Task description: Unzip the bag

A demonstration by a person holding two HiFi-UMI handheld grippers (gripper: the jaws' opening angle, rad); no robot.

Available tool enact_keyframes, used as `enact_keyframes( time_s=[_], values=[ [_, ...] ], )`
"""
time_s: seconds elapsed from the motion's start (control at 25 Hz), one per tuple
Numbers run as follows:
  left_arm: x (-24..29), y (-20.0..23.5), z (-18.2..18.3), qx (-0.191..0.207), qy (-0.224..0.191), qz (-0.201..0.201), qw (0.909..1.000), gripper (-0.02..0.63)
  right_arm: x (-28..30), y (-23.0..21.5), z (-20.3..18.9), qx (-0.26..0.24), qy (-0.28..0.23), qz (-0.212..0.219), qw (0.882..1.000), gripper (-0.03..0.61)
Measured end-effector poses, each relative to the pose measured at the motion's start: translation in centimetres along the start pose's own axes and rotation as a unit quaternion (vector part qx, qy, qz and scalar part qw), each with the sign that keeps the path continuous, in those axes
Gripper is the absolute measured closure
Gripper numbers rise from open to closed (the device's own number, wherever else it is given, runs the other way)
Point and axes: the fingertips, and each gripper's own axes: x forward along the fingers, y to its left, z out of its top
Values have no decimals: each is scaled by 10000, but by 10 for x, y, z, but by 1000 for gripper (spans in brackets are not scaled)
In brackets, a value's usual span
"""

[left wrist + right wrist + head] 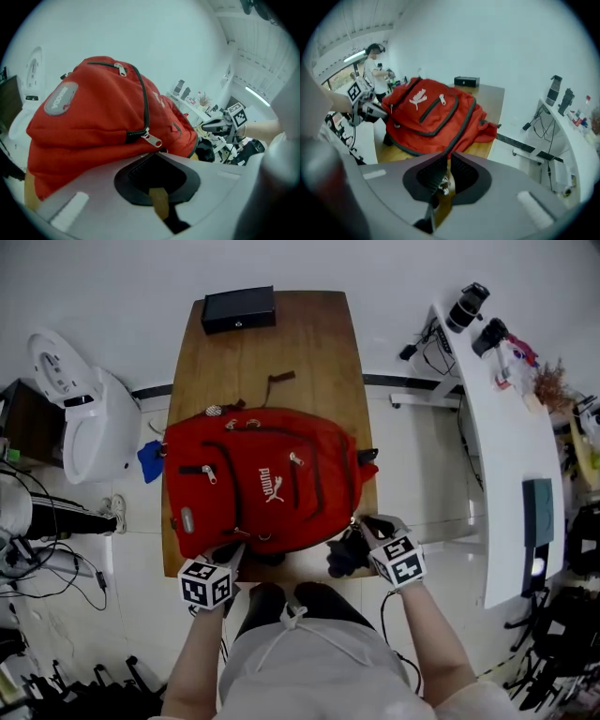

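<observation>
A red backpack (262, 479) lies flat on the wooden table (309, 352), its bottom edge toward me. My left gripper (232, 552) sits at its near left corner; in the left gripper view the left gripper (154, 157) has its jaws together against the red fabric (93, 117), just below a silver zipper pull (152, 139). My right gripper (361, 526) is at the bag's near right corner. In the right gripper view a narrow gap shows between the right gripper's (445, 161) pads, with a small metal zipper pull (444, 184) lying in it. The dark zipper line runs up the backpack (431, 117).
A black box (239, 307) stands at the table's far end, and a brown strap (278, 381) lies behind the bag. A white machine (80, 409) stands left of the table, a white desk (506, 456) with bottles to the right. A dark bundle (347, 554) hangs by the near edge.
</observation>
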Motion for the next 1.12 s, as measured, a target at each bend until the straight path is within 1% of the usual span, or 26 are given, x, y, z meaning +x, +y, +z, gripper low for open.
enact_keyframes(
  time_s=[0.04, 0.12, 0.16, 0.24, 0.32, 0.36, 0.48, 0.56, 0.64, 0.68, 0.8, 0.92, 1.0, 1.12],
  values=[
    [-5, -7, 8, 18, -169, -89, 9998, 607, -9, 4, 15, 92, -322, 51, 9994, 569],
    [-19, -21, 31, 104, -679, -238, 9974, 607, -26, 16, 50, 61, -1003, 159, 9948, 569],
    [-28, -27, 47, 175, -979, -286, 9946, 607, -35, 23, 69, -68, -1292, 166, 9915, 569],
    [-49, -38, 80, 382, -1560, -362, 9864, 607, -53, 37, 104, -411, -1767, 73, 9834, 569],
    [-74, -50, 111, 730, -2057, -466, 9748, 607, -72, 52, 135, -685, -2207, -42, 9729, 569],
    [-87, -57, 125, 963, -2261, -532, 9679, 607, -82, 61, 147, -739, -2406, -83, 9678, 569],
    [-127, -80, 150, 1740, -2674, -720, 9450, 607, -110, 89, 174, -681, -2896, -127, 9546, 569],
    [-149, -88, 154, 2116, -2788, -738, 9338, 607, -123, 112, 182, -707, -3206, -42, 9446, 569],
    [-167, -91, 148, 2363, -2821, -726, 9270, 607, -131, 137, 181, -819, -3434, 49, 9356, 569],
    [-175, -91, 144, 2436, -2819, -732, 9251, 607, -134, 149, 179, -830, -3483, 65, 9337, 569],
    [-192, -82, 127, 2463, -2815, -757, 9243, 607, -137, 179, 171, -613, -3459, 3, 9363, 569],
    [-204, -75, 116, 2438, -2857, -856, 9228, 607, -138, 202, 168, -699, -3639, -133, 9287, 569],
    [-210, -78, 110, 2450, -2876, -998, 9205, 607, -138, 213, 164, -654, -3660, -213, 9281, 569],
    [-217, -90, 93, 2538, -2870, -1139, 9167, 607, -142, 234, 153, -624, -3688, -172, 9272, 569]
  ],
)
